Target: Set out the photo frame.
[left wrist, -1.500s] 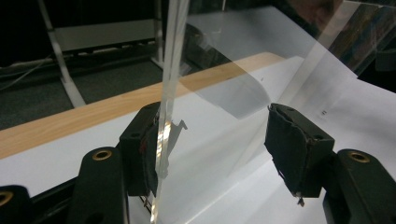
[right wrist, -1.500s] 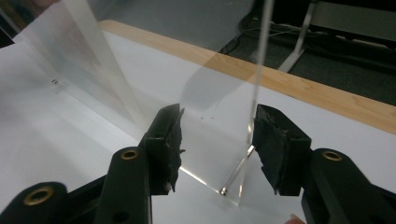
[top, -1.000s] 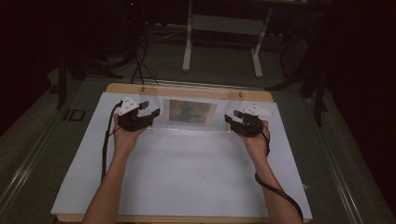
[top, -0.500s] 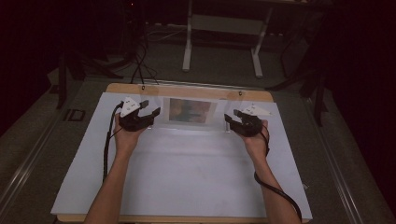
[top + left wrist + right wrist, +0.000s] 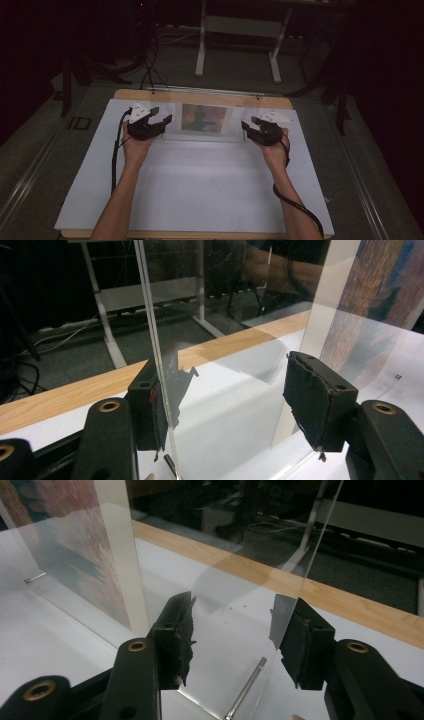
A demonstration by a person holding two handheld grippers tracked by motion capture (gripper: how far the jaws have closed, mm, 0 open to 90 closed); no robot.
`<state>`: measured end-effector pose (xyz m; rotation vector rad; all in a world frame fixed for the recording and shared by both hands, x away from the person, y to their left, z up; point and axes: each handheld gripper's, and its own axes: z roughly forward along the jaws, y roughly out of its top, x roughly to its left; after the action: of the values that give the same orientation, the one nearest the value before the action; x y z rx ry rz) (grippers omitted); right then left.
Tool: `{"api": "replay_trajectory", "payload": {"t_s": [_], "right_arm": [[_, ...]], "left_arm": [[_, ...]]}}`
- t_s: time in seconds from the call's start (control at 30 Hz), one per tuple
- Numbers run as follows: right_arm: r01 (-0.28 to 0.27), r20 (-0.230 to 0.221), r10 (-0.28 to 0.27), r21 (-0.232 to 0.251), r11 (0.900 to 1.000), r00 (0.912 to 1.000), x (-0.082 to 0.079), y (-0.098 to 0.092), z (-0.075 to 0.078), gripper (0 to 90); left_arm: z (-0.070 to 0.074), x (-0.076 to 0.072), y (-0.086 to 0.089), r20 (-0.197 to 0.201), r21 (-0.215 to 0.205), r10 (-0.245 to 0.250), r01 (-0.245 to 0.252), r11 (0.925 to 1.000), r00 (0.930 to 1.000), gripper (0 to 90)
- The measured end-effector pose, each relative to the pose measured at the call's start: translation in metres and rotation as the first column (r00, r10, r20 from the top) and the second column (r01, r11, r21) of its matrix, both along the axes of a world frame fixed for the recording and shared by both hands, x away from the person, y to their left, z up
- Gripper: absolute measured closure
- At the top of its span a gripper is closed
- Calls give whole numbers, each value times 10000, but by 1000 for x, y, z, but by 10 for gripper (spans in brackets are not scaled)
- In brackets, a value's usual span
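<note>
1. I am looking down at a clear acrylic picture frame (image 5: 202, 120) standing upright on the white table (image 5: 200, 200), toward its far edge, with a colourful print (image 5: 201, 118) in the middle of the frame.
2. My left gripper (image 5: 161, 121) is sitting at the left end of the frame, with my hand (image 5: 136, 147) behind it on the near side.
3. In the left gripper view, the left gripper (image 5: 235, 400) is straddling the frame's clear edge (image 5: 155, 340); its jaws are standing wide, one pad (image 5: 152, 412) just beside or touching the sheet, I cannot tell which, and the other pad (image 5: 315, 400) well apart from it.
4. My right gripper (image 5: 247, 126) is sitting at the right end of the frame.
5. In the right gripper view, the right gripper (image 5: 235, 640) is also gaping wide around the frame's clear edge (image 5: 300, 580); the sheet is passing just beside the right-hand pad (image 5: 295, 640), and the other pad (image 5: 177, 637) is away from it.
6. A thin metal pin (image 5: 245, 690) is lying on the table at the foot of the frame, between the jaws.
7. The wooden strip (image 5: 200, 95) of the table is running just behind the frame.
</note>
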<state>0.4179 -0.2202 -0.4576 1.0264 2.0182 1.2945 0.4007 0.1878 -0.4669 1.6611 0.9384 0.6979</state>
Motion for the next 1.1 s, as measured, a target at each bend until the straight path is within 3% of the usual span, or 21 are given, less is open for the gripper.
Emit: {"api": "replay_trajectory", "payload": {"t_s": [0.5, 0.83, 1.1], "right_arm": [[-87, 12, 86, 345, 9994, 10000, -20, -4, 13, 512], [-85, 1, 85, 541, 9985, 10000, -36, -11, 13, 515], [-80, -26, 82, 651, 9978, 10000, -49, -17, 11, 515]], "left_arm": [[10, -17, 0, -1069, -453, -19, -29, 9990, 9943, 386], [14, -32, -7, -1323, -432, -34, -23, 9991, 9912, 386], [16, -46, -13, -1306, -382, -2, -49, 9993, 9914, 385]]}}
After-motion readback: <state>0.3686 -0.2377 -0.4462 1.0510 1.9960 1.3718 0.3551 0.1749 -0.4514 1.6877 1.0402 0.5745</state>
